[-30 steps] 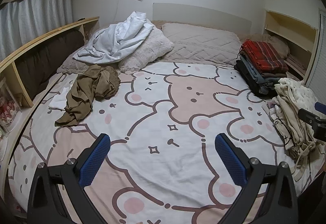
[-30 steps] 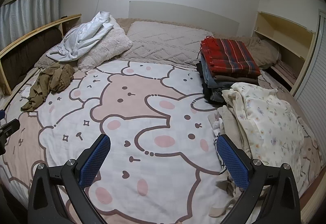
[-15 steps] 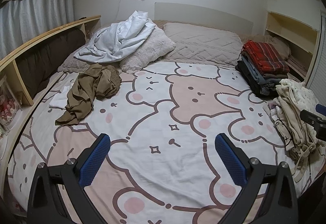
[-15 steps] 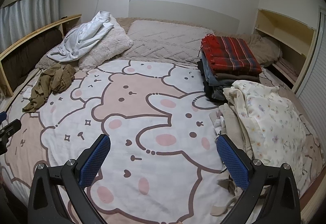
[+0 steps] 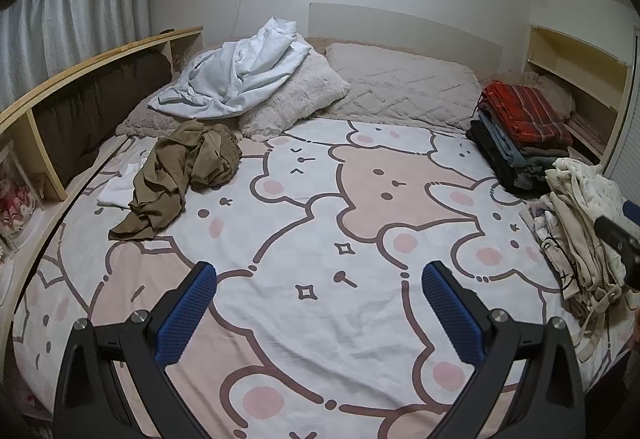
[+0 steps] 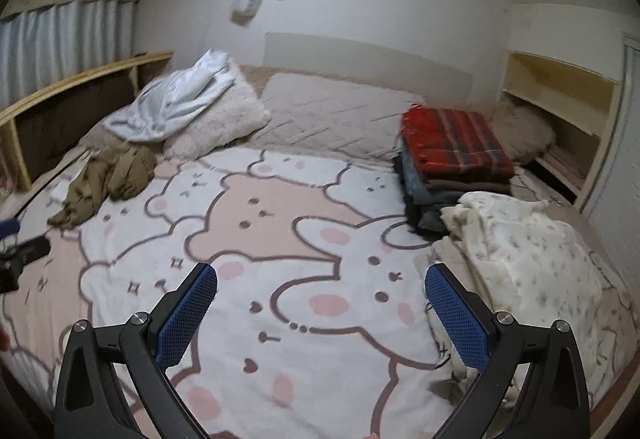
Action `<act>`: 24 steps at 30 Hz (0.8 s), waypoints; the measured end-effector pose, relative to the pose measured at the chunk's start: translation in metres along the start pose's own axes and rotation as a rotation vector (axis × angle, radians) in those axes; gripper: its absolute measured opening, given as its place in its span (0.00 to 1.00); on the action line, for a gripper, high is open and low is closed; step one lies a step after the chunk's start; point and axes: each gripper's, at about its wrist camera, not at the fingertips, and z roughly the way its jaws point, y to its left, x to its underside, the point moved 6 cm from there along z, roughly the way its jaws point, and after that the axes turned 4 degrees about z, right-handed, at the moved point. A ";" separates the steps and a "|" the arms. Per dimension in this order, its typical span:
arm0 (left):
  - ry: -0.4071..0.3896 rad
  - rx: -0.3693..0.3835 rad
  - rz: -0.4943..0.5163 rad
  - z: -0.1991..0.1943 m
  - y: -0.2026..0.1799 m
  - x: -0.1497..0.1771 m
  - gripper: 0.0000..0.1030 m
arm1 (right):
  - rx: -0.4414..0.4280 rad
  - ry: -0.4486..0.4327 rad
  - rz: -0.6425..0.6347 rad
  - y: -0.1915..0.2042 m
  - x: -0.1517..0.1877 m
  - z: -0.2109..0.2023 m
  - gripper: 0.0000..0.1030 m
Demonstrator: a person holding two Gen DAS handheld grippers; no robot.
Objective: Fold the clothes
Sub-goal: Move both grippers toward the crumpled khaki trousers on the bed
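Both grippers, the left gripper (image 5: 320,313) and the right gripper (image 6: 320,313), hang above the bedspread (image 5: 320,239) with fingers wide apart, holding nothing. The olive garment (image 5: 180,175) lies crumpled far left, the cream pile (image 6: 528,259) right. A careless pull there may topple the folded stack (image 6: 456,155). No containers visible.

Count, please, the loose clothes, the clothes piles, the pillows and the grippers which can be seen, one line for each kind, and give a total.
Loose crumpled garments: 2, the olive-brown garment and the white garment.
Clothes piles: 2, the folded stack and the cream pile.
Pillows clearly seen: 2, the fluffy pillow and the quilted pillow.
Grippers: 2, the left gripper and the right gripper, both open.
Total: 8.
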 end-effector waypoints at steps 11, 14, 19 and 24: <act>0.017 -0.031 -0.081 0.007 0.020 -0.003 1.00 | 0.029 0.076 -0.018 0.004 0.004 0.010 1.00; 0.018 -0.039 -0.053 0.012 0.026 -0.009 0.99 | 0.032 0.098 -0.009 0.003 0.006 0.019 1.00; 0.044 -0.034 -0.012 0.031 0.042 -0.027 0.99 | 0.026 0.137 0.008 0.005 0.008 0.034 1.00; 0.118 -0.051 0.011 0.085 0.079 -0.037 0.96 | 0.000 0.150 0.016 0.011 0.004 0.040 1.00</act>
